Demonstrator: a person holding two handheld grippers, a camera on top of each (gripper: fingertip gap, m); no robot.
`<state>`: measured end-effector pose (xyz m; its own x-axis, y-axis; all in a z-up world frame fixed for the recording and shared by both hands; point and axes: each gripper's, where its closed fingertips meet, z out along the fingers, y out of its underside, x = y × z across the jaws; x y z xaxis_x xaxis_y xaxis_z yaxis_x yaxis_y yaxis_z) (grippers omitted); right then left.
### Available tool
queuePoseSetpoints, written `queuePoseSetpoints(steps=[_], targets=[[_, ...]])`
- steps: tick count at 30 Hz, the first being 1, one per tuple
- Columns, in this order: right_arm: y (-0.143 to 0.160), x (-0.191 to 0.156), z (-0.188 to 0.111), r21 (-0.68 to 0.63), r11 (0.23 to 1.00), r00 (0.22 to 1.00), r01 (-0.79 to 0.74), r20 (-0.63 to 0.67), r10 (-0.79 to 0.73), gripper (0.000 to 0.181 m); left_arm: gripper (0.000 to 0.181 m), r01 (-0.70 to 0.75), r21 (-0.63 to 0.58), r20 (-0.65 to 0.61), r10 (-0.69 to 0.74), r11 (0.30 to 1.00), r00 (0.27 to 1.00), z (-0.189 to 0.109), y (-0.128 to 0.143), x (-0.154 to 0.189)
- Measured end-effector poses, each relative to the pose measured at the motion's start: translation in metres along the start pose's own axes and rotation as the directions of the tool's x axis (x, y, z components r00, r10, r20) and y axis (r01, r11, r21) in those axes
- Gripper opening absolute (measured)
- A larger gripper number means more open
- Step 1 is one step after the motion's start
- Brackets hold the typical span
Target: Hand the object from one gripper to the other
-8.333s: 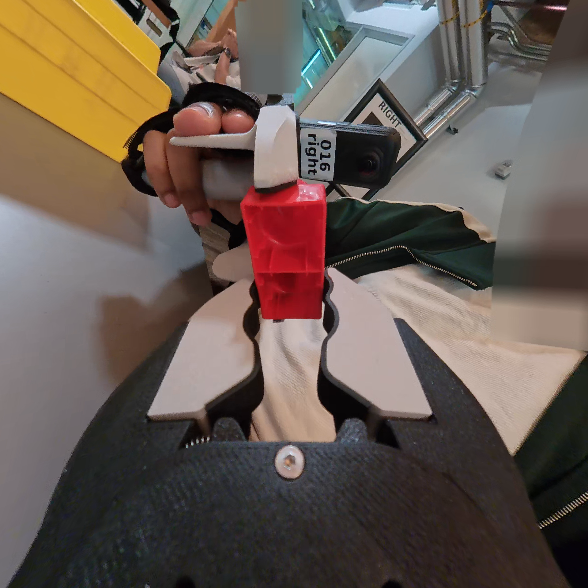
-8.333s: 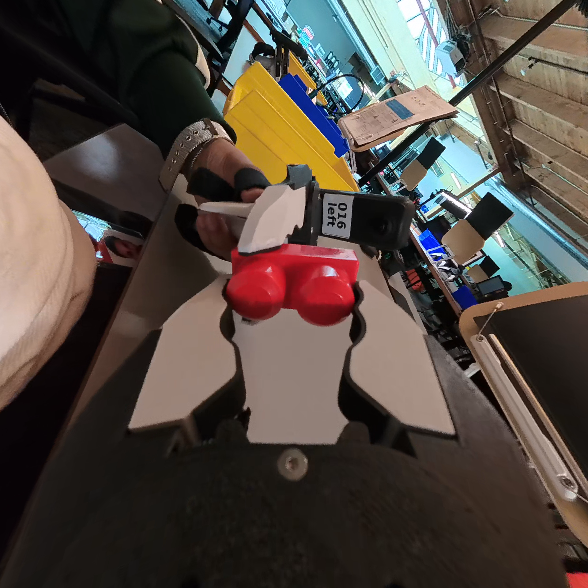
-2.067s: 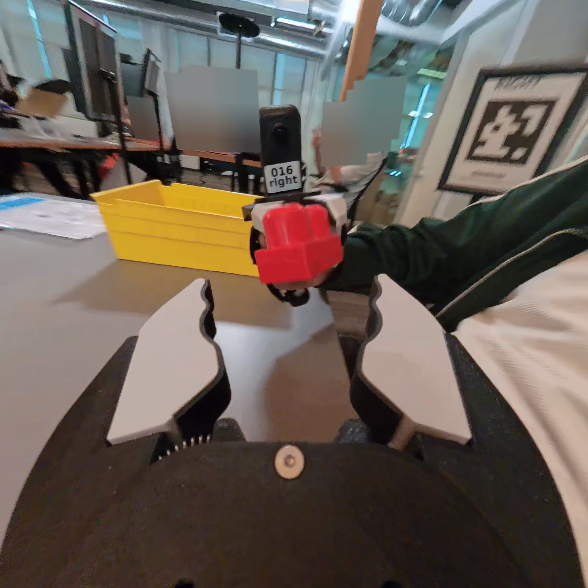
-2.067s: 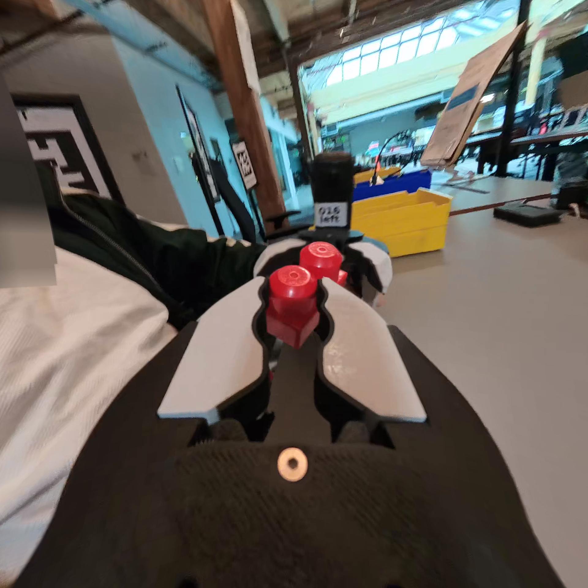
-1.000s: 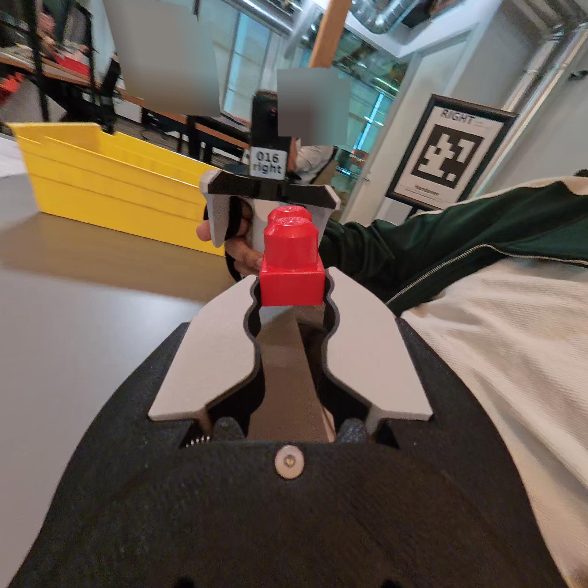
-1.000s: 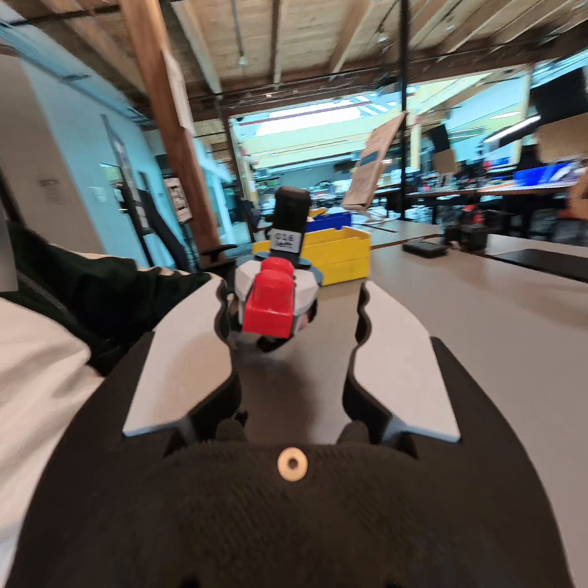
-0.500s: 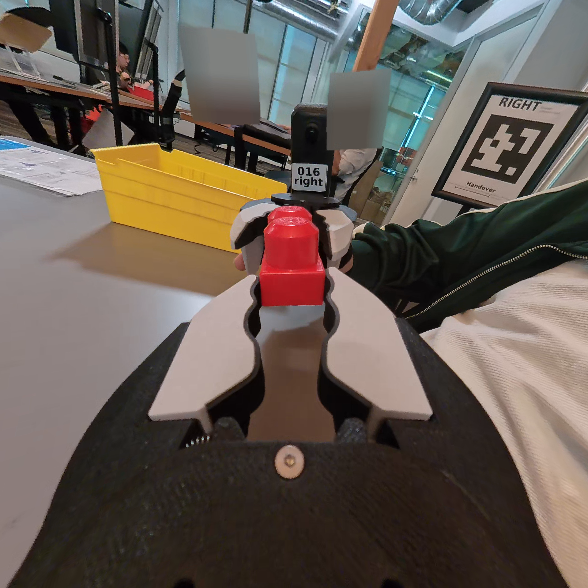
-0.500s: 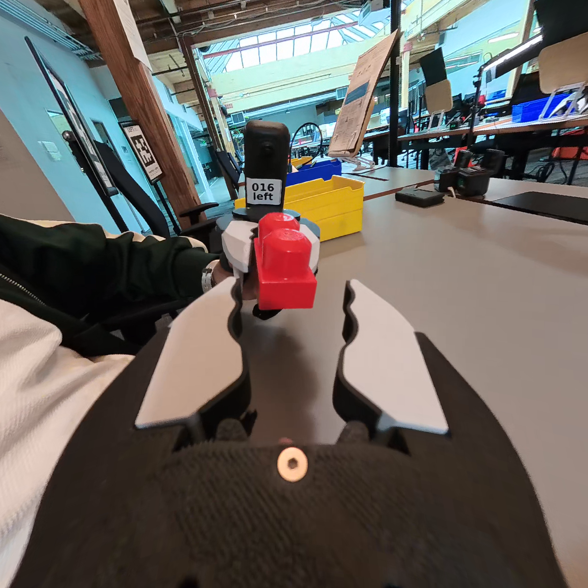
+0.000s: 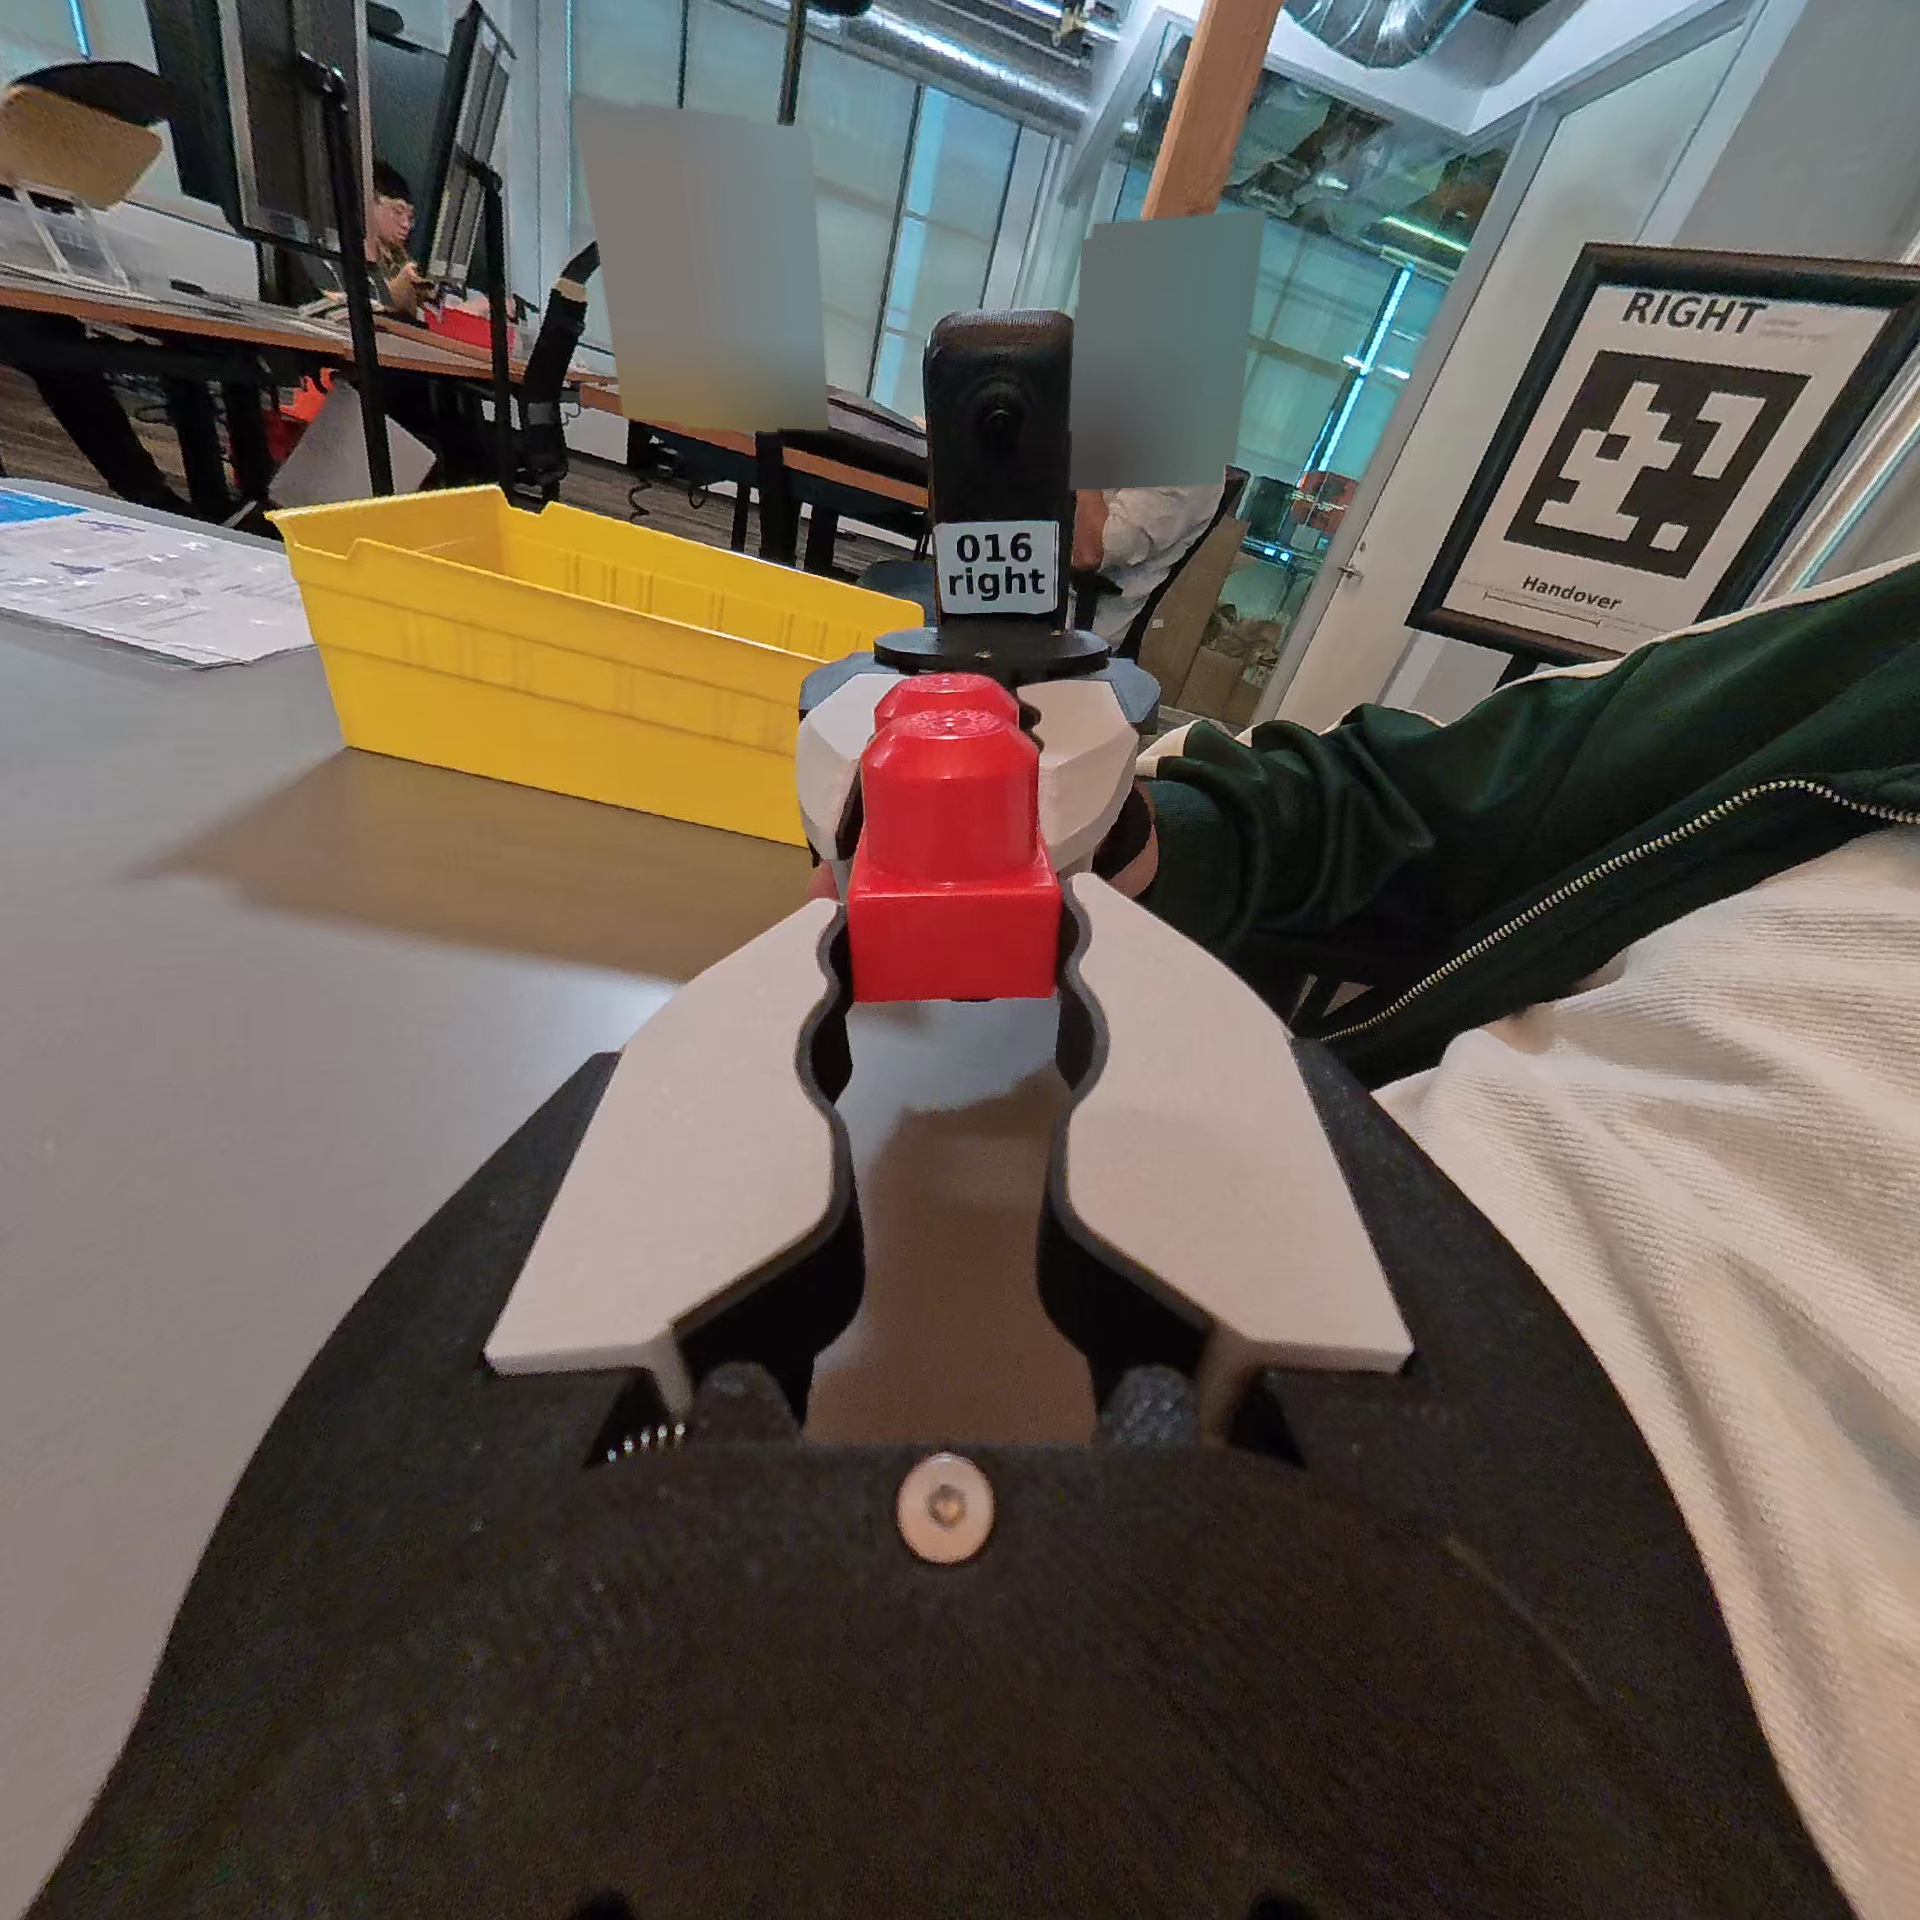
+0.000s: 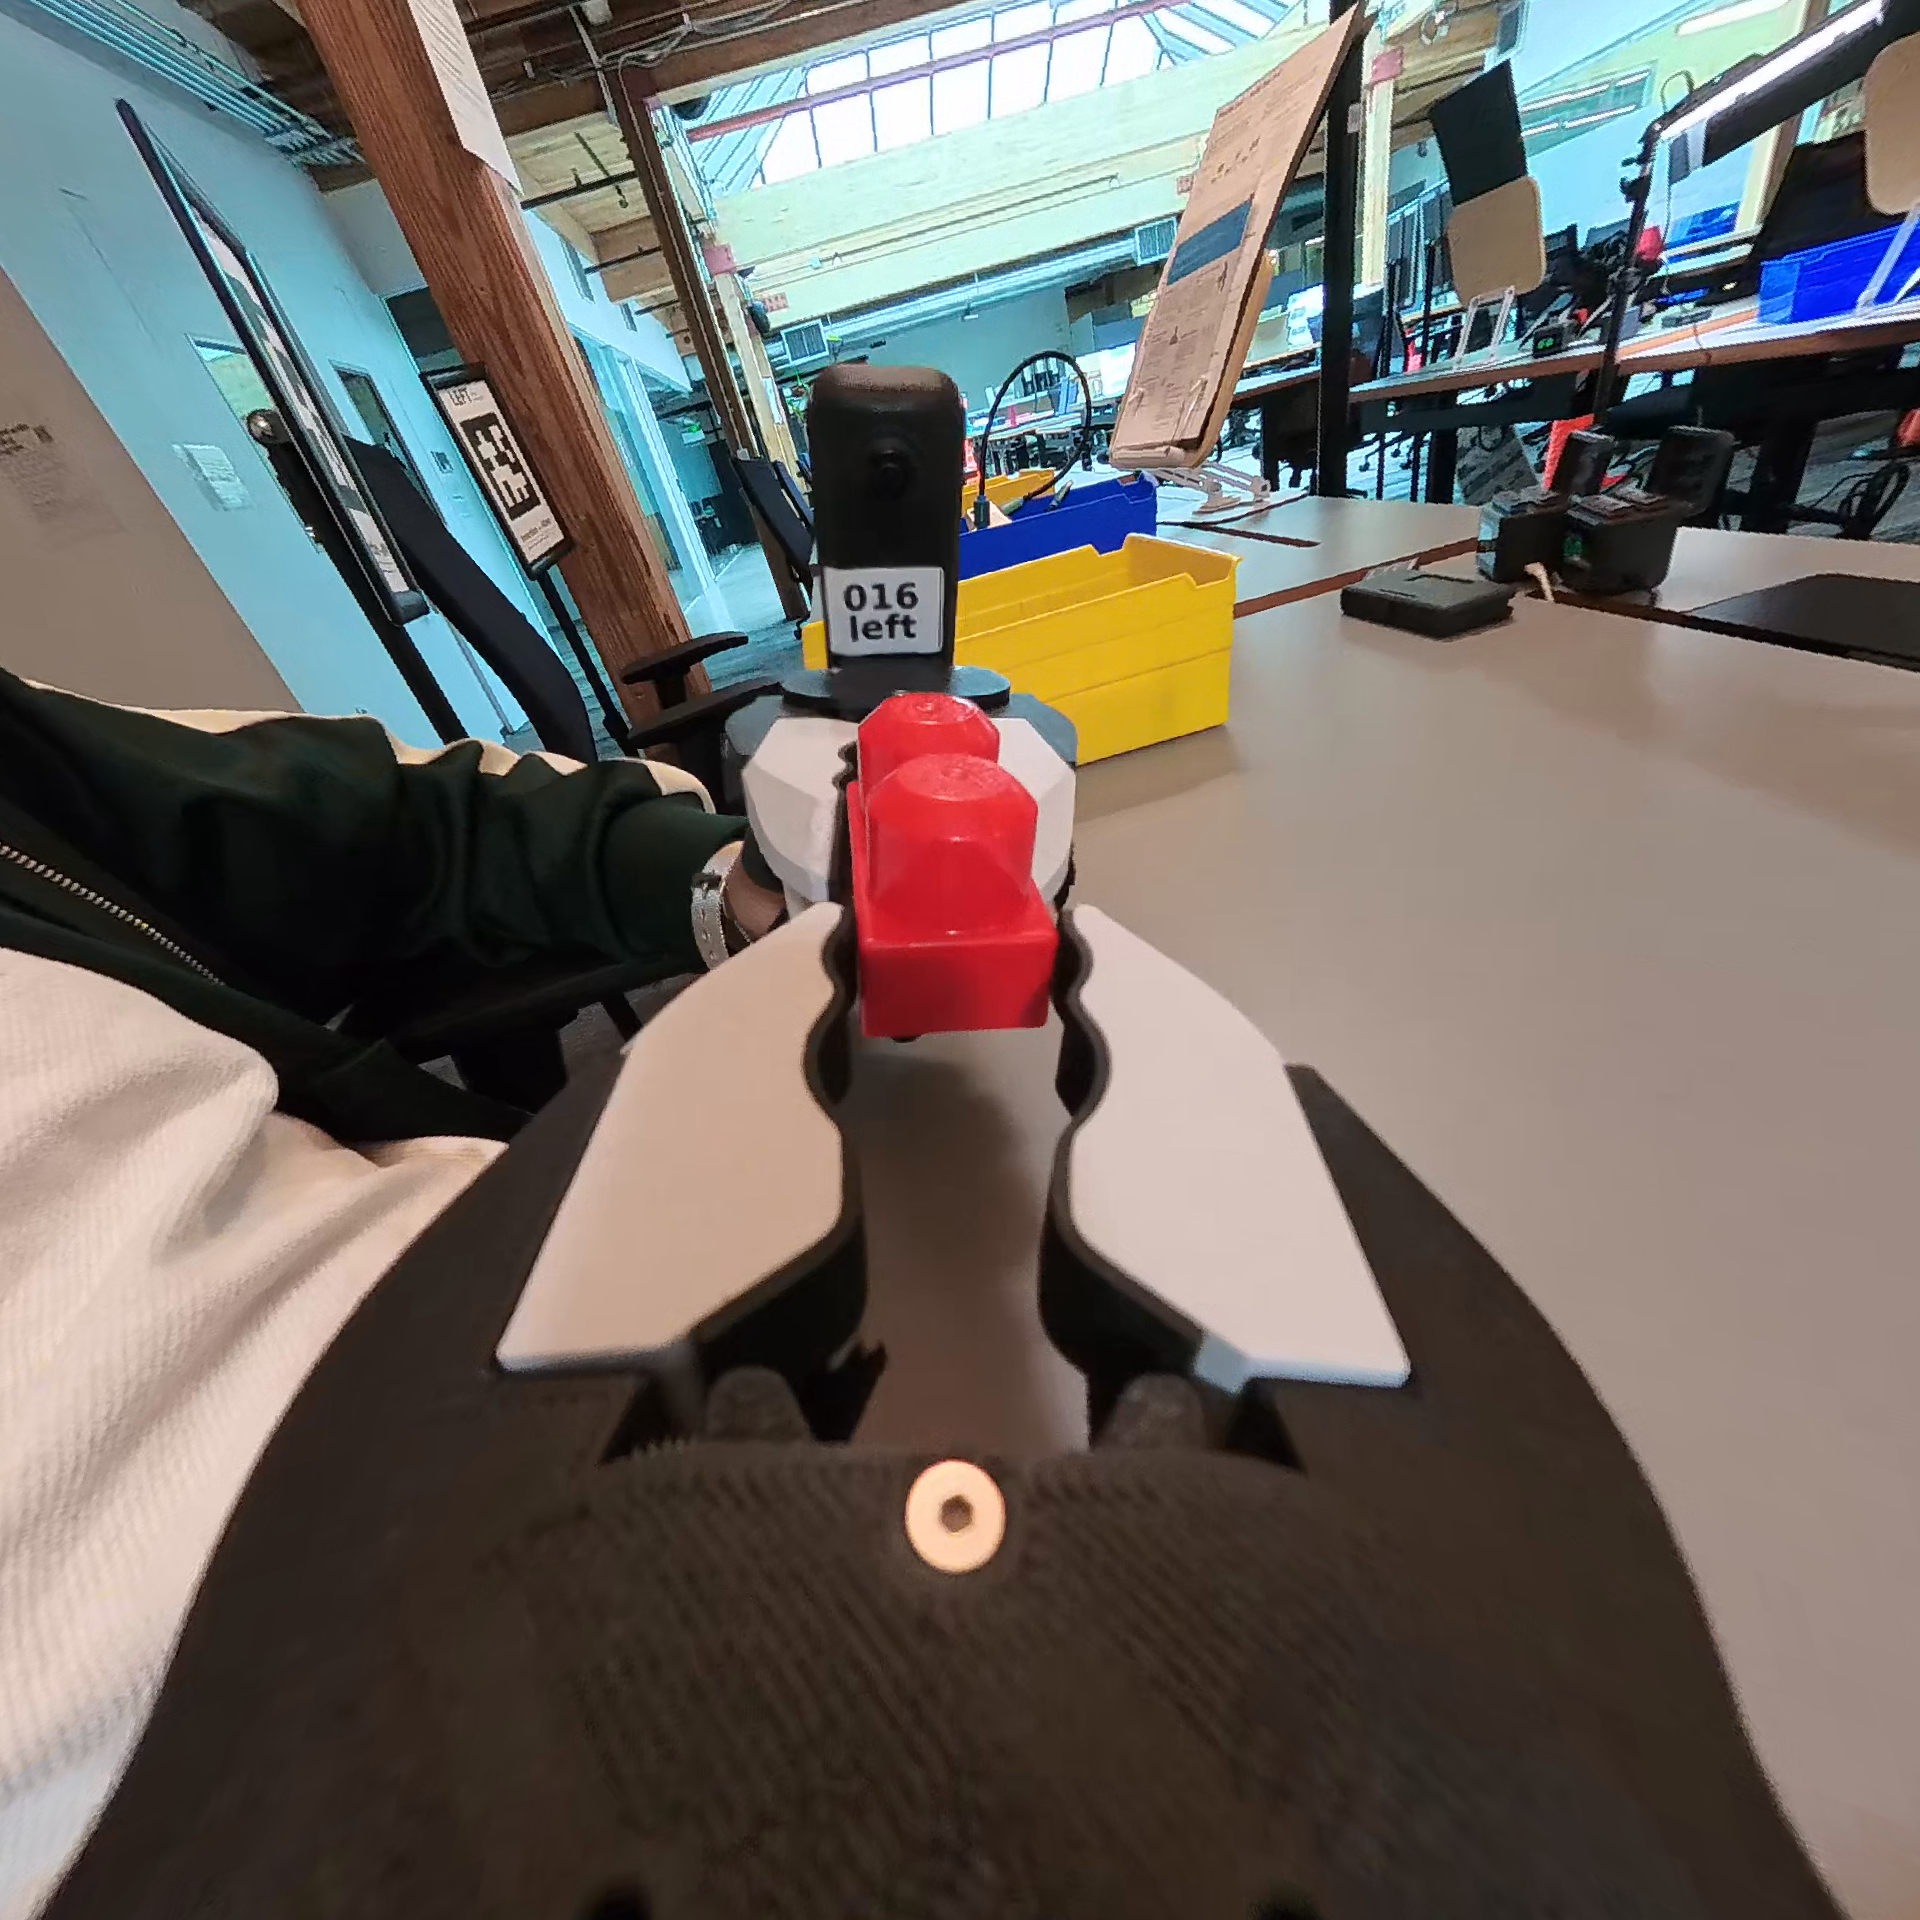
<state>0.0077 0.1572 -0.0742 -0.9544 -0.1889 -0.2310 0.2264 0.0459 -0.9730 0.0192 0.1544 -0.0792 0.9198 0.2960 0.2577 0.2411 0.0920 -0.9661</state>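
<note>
Beyond our left claw point(image 9: 954, 940) and off to its left, a yellow bin point(image 9: 582, 644) sits on the grey table point(image 9: 260, 987), with printed sheets point(image 9: 135, 592) farther left. A framed black-and-white marker sign point(image 9: 1662, 457) stands to the right, behind a dark green sleeve point(image 9: 1455, 790). From our right claw point(image 10: 951, 971) we see another yellow bin point(image 10: 1122, 634) ahead and to the right with a blue bin point(image 10: 1060, 520) behind it, a wooden post point(image 10: 499, 312) to the left, and black devices point(image 10: 1579, 540) far right on the table point(image 10: 1507, 883). Nothing lies between either claw and the brick.

The red two-stud brick point(image 9: 951, 862) is held in the air above the table, studs up, right at the tips of both claws. Our left claw is narrowed onto one end of its base, with both fingertips point(image 9: 800, 935) pressed to the sides. Our right claw, facing it head-on, is narrowed onto the other end of the brick point(image 10: 951, 914), its fingertips point(image 10: 1091, 940) against the sides, so both are gripping it at once. Each claw's black camera stick rises just behind the brick in the other's view.
</note>
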Motion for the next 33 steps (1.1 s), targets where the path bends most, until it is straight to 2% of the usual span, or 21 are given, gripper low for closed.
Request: queuePoseSetpoints(steps=[2,3,5,7,10,13,15,18,21,24,26,28,31,33], targets=[[-0.007,-0.001,-0.003,0.008,1.000,1.000,0.003,-0.012,-0.003,0.036,0.037,-0.006,0.009,0.013,0.006,1.000,1.000,0.000,-0.001,-0.002],[-0.017,-0.003,-0.006,0.028,1.000,1.000,0.001,-0.016,0.000,0.036,0.046,-0.009,0.019,0.035,0.008,1.000,0.999,0.000,-0.003,-0.005],[-0.048,-0.008,-0.018,0.098,0.995,0.999,0.023,-0.037,-0.020,0.036,0.067,-0.011,0.051,0.073,0.007,0.999,0.997,-0.002,-0.007,-0.011],[-0.081,-0.010,-0.038,0.141,0.987,0.995,0.073,-0.084,-0.062,0.036,0.077,-0.003,0.078,0.100,-0.005,0.997,0.995,-0.005,-0.010,-0.016],[-0.126,0.003,-0.088,0.151,0.965,0.948,0.214,-0.272,-0.168,0.036,0.079,0.020,0.096,0.117,-0.032,0.995,0.993,-0.008,-0.012,-0.022],[-0.145,0.036,-0.158,0.107,0.967,0.864,0.231,-0.480,-0.153,0.037,0.079,0.049,0.100,0.113,-0.060,0.994,0.992,-0.008,-0.010,-0.024],[-0.130,0.068,-0.205,0.046,0.990,0.806,0.136,-0.586,-0.083,0.036,0.079,0.056,0.098,0.114,-0.067,0.994,0.991,-0.006,-0.008,-0.024],[-0.073,0.121,-0.272,-0.037,0.994,0.668,-0.106,-0.743,0.044,0.037,0.078,0.066,0.078,0.120,-0.075,0.995,0.990,-0.003,-0.003,-0.026],[-0.016,0.154,-0.318,-0.037,0.950,0.521,-0.310,-0.843,0.136,0.037,0.078,0.070,0.053,0.116,-0.076,0.996,0.990,0.003,0.002,-0.025],[0.024,0.166,-0.336,-0.032,0.895,0.430,-0.446,-0.884,0.182,0.036,0.077,0.056,0.022,0.111,-0.058,0.998,0.992,0.008,0.007,-0.026],[0.037,0.168,-0.339,-0.043,0.874,0.404,-0.484,-0.897,0.180,0.037,0.077,0.061,0.002,0.102,-0.061,0.998,0.993,0.011,0.011,-0.028],[0.043,0.168,-0.339,-0.054,0.868,0.397,-0.494,-0.902,0.170,0.037,0.077,0.085,-0.019,0.089,-0.082,0.996,0.993,0.015,0.017,-0.030],[0.040,0.167,-0.338,-0.059,0.878,0.393,-0.475,-0.907,0.151,0.052,0.077,0.118,-0.029,0.070,-0.116,0.993,0.991,0.020,0.022,-0.031],[0.035,0.166,-0.344,-0.084,0.885,0.353,-0.457,-0.931,0.094,0.059,0.076,0.126,-0.024,0.059,-0.124,0.992,0.990,0.021,0.020,-0.031]])
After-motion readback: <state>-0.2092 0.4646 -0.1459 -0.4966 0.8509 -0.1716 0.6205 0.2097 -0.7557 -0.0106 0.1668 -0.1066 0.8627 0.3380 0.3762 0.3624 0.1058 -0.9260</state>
